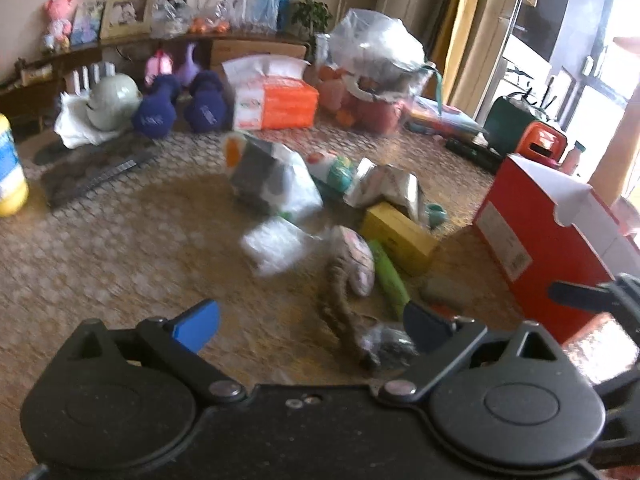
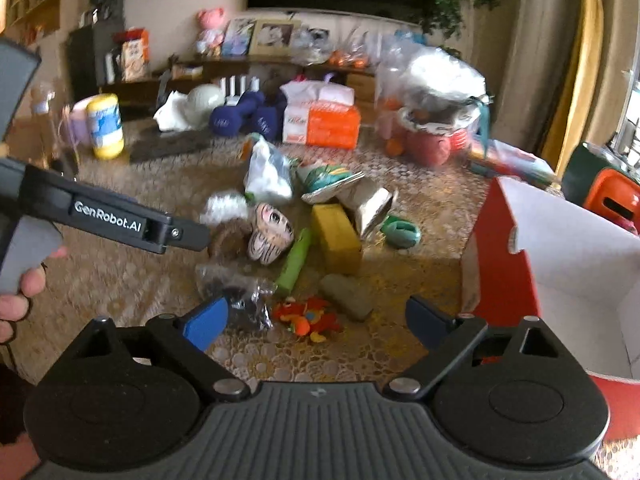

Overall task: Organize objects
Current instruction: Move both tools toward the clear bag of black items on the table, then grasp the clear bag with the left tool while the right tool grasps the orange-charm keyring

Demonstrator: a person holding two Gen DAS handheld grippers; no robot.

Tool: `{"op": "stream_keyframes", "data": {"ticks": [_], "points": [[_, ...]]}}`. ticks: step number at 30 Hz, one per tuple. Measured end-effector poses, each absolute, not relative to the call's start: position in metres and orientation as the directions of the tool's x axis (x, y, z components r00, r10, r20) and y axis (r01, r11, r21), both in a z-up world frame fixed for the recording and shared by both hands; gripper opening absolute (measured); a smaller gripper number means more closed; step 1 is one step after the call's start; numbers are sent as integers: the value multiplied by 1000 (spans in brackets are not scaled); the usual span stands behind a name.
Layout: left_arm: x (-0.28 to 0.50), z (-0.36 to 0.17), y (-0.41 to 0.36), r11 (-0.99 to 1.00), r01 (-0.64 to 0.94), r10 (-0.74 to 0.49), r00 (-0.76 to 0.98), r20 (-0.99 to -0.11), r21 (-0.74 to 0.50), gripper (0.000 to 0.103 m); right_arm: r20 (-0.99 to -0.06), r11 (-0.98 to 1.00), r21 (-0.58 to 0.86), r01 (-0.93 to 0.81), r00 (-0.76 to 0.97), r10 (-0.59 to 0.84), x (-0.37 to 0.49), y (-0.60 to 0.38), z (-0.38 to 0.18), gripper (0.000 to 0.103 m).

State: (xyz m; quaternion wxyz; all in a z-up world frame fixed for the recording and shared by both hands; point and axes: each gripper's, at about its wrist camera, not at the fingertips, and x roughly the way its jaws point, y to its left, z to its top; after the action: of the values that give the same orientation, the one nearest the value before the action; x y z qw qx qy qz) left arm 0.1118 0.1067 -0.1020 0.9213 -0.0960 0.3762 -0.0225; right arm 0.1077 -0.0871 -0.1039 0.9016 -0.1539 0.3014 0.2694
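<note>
Red box (image 2: 504, 280) cut off at right edge, clear bag (image 1: 280, 248) smeared by blur, shelf items too small to tell

Count: two purple dumbbells (image 2: 244, 117), one yellow box (image 2: 336, 236), one green tube (image 2: 294, 262), one red carton (image 2: 516, 280), one orange plush (image 2: 308, 318).
</note>
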Motion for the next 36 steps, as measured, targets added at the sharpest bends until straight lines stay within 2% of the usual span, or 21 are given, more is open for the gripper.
{"op": "stream_keyframes", "data": {"ticks": [4,8,15,20,24,29,36], "points": [[110,-105,97,972,10,-172,708,-685,-233,98,-652,800,-122,-588,655,382,120,-86,-121,89],[112,-110,87,971,45,-196,704,-683,-233,98,-674,803,-67,-593,620,402,133,-91,-133,81],[120,-116,71,966,95,-238,685,-689,-239,94,-702,788,-59,-613,586,403,148,-85,-147,66],[124,-125,66,968,97,-237,657,-715,-232,82,-706,777,-41,-628,569,423,150,-83,-151,60],[124,-128,70,963,81,-247,658,-712,-259,78,-704,777,-25,-629,563,433,153,-83,-151,59],[123,-130,71,960,70,-249,654,-715,-270,59,-703,774,-8,-634,553,446,153,-84,-152,52],[120,-127,77,953,43,-254,654,-713,-301,52,-701,772,-5,-635,553,450,153,-80,-150,40]]}}
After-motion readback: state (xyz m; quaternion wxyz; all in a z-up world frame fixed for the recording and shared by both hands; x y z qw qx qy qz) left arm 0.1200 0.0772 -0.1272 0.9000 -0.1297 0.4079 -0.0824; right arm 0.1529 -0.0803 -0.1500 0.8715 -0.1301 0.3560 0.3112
